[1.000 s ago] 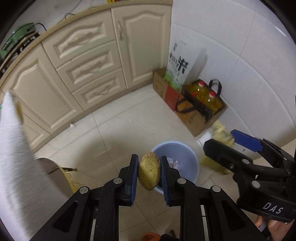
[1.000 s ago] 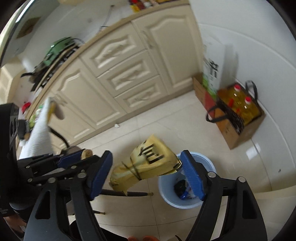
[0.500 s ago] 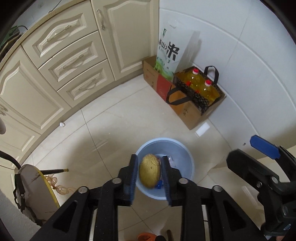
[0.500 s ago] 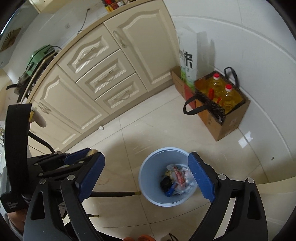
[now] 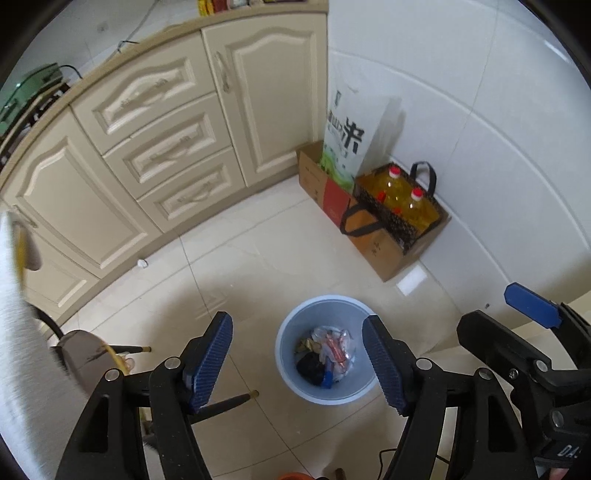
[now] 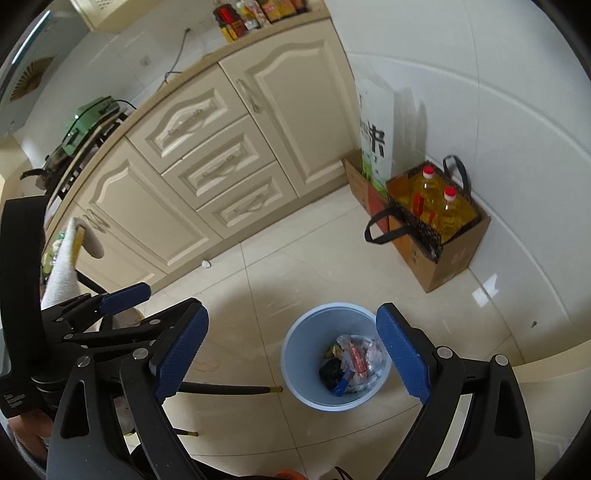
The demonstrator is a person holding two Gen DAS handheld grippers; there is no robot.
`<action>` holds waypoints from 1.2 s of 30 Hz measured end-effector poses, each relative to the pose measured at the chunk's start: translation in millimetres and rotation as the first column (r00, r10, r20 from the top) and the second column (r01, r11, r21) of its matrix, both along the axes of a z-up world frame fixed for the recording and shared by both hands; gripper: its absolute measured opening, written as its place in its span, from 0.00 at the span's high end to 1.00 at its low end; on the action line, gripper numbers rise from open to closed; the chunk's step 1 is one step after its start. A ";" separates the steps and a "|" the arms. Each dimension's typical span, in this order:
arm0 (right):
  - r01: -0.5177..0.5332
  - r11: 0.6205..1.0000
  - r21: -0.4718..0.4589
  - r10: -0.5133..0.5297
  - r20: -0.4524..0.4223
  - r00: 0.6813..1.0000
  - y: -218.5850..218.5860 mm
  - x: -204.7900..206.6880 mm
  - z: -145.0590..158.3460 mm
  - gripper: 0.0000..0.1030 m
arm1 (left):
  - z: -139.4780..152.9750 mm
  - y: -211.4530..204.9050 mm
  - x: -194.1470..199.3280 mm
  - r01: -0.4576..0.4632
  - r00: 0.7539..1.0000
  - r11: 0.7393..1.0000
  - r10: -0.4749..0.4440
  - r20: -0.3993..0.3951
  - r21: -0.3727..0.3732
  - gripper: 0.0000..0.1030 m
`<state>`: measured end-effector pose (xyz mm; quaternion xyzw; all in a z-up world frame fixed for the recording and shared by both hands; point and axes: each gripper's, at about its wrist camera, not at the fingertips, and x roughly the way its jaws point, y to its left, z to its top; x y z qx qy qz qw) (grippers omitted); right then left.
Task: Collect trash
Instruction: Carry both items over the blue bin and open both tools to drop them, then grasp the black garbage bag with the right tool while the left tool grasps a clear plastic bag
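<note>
The left gripper hung over the floor with its blue-padded jaws spread apart and nothing between them; they had just been opening. The right gripper stood wide open too, likewise empty, and it showed at the right edge of the left wrist view as a black frame with a blue tip. Directly below both, framed between each pair of fingers, sat the blue bin on the pale glossy floor tiles, upright and apart from the walls. The trash lay at its bottom: crumpled clear plastic, something red, a dark lump and a blue scrap. To the left of the bin a dark chair leg with a brass-coloured tip reached across the tiles, and a pale seat showed beside it. Further out, cream cabinets with panelled doors and three drawers curved along the back, a small white scrap lying on the floor at their foot. In the corner against the white tiled wall stood a cardboard box holding a black-handled bag with two bottles of yellow oil and a tall white sack of rice. On the countertop a green appliance and several jars were visible.
</note>
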<state>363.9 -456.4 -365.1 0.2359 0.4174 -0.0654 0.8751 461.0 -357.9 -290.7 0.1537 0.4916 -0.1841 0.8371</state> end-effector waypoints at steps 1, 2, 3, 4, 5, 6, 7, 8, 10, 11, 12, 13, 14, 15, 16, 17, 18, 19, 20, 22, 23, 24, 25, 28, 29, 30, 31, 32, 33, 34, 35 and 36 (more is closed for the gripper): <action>-0.003 1.000 -0.009 0.004 0.011 1.000 5.0 -2.1 9.0 0.09 | 7.3 4.4 -5.7 -0.006 1.000 1.000 0.006 0.008 -0.005 0.32; -0.006 1.000 -0.014 0.006 0.018 1.000 8.3 -3.5 15.0 0.08 | 15.4 10.0 -11.3 -0.011 1.000 1.000 0.011 0.018 -0.012 0.32; -0.007 1.000 -0.022 0.008 0.025 1.000 12.6 -5.1 22.5 0.07 | 24.9 17.3 -17.5 -0.017 0.999 1.000 0.018 0.030 -0.022 0.32; -0.010 0.999 -0.034 0.012 0.038 0.999 20.0 -7.2 33.3 0.06 | 33.8 24.8 -23.8 -0.023 0.999 0.999 0.025 0.041 -0.028 0.31; -0.014 0.999 -0.043 0.016 0.051 0.999 25.8 -8.8 41.6 0.06 | 45.8 35.7 -32.8 -0.033 0.998 0.999 0.035 0.059 -0.035 0.30; -0.021 0.998 -0.058 0.025 0.067 0.997 35.1 -10.4 53.8 0.05 | 55.1 44.3 -39.1 -0.040 0.996 0.998 0.043 0.074 -0.042 0.29; -0.027 0.997 -0.071 0.033 0.079 0.996 42.8 -11.5 62.9 0.04 | 64.8 54.2 -46.8 -0.046 0.995 0.998 0.050 0.088 -0.049 0.28; -0.032 0.996 -0.084 0.040 0.091 0.995 50.6 -12.4 71.5 0.04 | 78.8 69.1 -57.5 -0.056 0.992 0.996 0.063 0.109 -0.063 0.27; -0.051 0.992 -0.113 0.065 0.122 0.990 72.5 -14.0 92.8 0.03 | 100.0 95.4 -74.9 -0.073 0.986 0.994 0.084 0.140 -0.086 0.24; -0.063 0.990 -0.126 0.080 0.139 0.987 86.3 -14.1 104.3 0.03 | 114.2 115.5 -87.1 -0.085 0.981 0.991 0.101 0.166 -0.101 0.24; -0.071 0.988 -0.135 0.092 0.150 0.984 96.2 -13.8 111.7 0.03 | 124.2 130.1 -95.2 -0.094 0.976 0.990 0.113 0.187 -0.109 0.23; -0.085 0.986 -0.146 0.109 0.166 0.980 109.9 -13.4 121.3 0.02 | 133.0 143.8 -104.3 -0.103 0.970 0.988 0.125 0.207 -0.115 0.22; -0.102 0.982 -0.159 0.130 0.180 0.975 125.8 -12.5 131.1 0.02 | 144.7 164.4 -116.3 -0.122 0.960 0.985 0.148 0.236 -0.124 0.21; -0.117 0.979 -0.169 0.149 0.190 0.971 137.9 -11.8 137.8 0.01 | 153.7 181.5 -124.4 -0.136 0.951 0.981 0.168 0.258 -0.135 0.20; -0.139 0.974 -0.181 0.175 0.203 0.963 156.4 -9.3 147.4 0.01 | 160.7 197.6 -132.8 -0.150 0.943 0.978 0.185 0.277 -0.145 0.16; -0.159 0.969 -0.191 0.199 0.213 0.957 172.8 -6.9 154.8 0.00 | 169.2 220.5 -142.6 -0.173 0.930 0.972 0.213 0.300 -0.156 0.15; -0.176 0.964 -0.197 0.219 0.219 0.951 186.6 -4.4 160.7 0.00 | 175.1 238.5 -149.6 -0.193 0.919 0.967 0.237 0.316 -0.165 0.14; -0.202 0.958 -0.204 0.246 0.225 0.943 205.1 -0.9 167.3 0.00 | 180.7 259.6 -158.0 -0.215 0.906 0.961 0.263 0.333 -0.172 0.14; -0.225 0.951 -0.212 0.272 0.230 0.934 222.3 2.9 172.4 0.00 | 183.1 275.9 -167.1 -0.234 0.895 0.956 0.283 0.344 -0.178 0.14; -0.268 0.935 -0.234 0.321 0.230 0.919 258.2 12.8 180.6 0.00 | 189.8 313.4 -181.3 -0.271 0.875 0.942 0.326 0.359 -0.196 0.14; -0.284 0.928 -0.242 0.339 0.229 0.912 270.7 15.7 181.9 0.00 | 190.5 329.0 -190.0 -0.287 0.866 0.936 0.344 0.363 -0.202 0.14; -0.302 0.920 -0.249 0.359 0.230 0.904 285.2 19.8 184.4 0.00 | 192.6 346.4 -195.5 -0.306 0.856 0.929 0.364 0.367 -0.208 0.14; -0.326 0.910 -0.255 0.384 0.227 0.895 302.9 25.5 186.4 0.00 | 194.5 366.9 -201.6 -0.328 0.845 0.920 0.387 0.370 -0.213 0.14; -0.374 0.886 -0.274 0.436 0.214 0.874 342.8 40.6 187.3 0.00 | 196.4 411.8 -212.3 -0.389 0.814 0.897 0.442 0.376 -0.211 0.14; -0.390 0.876 -0.283 0.453 0.206 0.868 356.7 47.3 186.0 0.00 | 196.0 432.1 -216.3 -0.422 0.798 0.882 0.471 0.376 -0.208 0.14; -0.401 0.870 -0.288 0.464 0.199 0.863 365.9 52.2 184.1 0.00 | 194.9 445.6 -216.3 -0.447 0.786 0.871 0.492 0.375 -0.206 0.14; -0.416 0.862 -0.291 0.478 0.189 0.858 377.5 59.9 180.1 0.00 | 192.1 466.1 -218.4 -0.480 0.769 0.854 0.520 0.371 -0.202 0.14; -0.428 0.855 -0.292 0.489 0.178 0.854 386.0 66.9 176.7 0.00 | 193.4 474.9 -218.0 -0.496 0.761 0.845 0.534 0.368 -0.200 0.14; -0.441 0.849 -0.291 0.498 0.167 0.851 395.4 73.9 173.0 0.00 | 189.8 493.5 -218.6 -0.529 0.746 0.825 0.563 0.356 -0.197 0.14; -0.459 0.840 -0.289 0.514 0.151 0.844 407.3 85.1 168.3 0.00 | 186.5 509.2 -218.7 -0.554 0.733 0.808 0.588 0.342 -0.201 0.14; -0.474 0.831 -0.290 0.527 0.138 0.839 416.7 94.1 164.2 0.00 | 186.0 522.8 -218.4 -0.573 0.724 0.794 0.607 0.328 -0.206 0.14; -0.489 0.821 -0.295 0.540 0.125 0.832 427.2 104.3 159.9 0.00 | 183.6 532.6 -218.5 -0.589 0.716 0.781 0.623 0.314 -0.208 0.14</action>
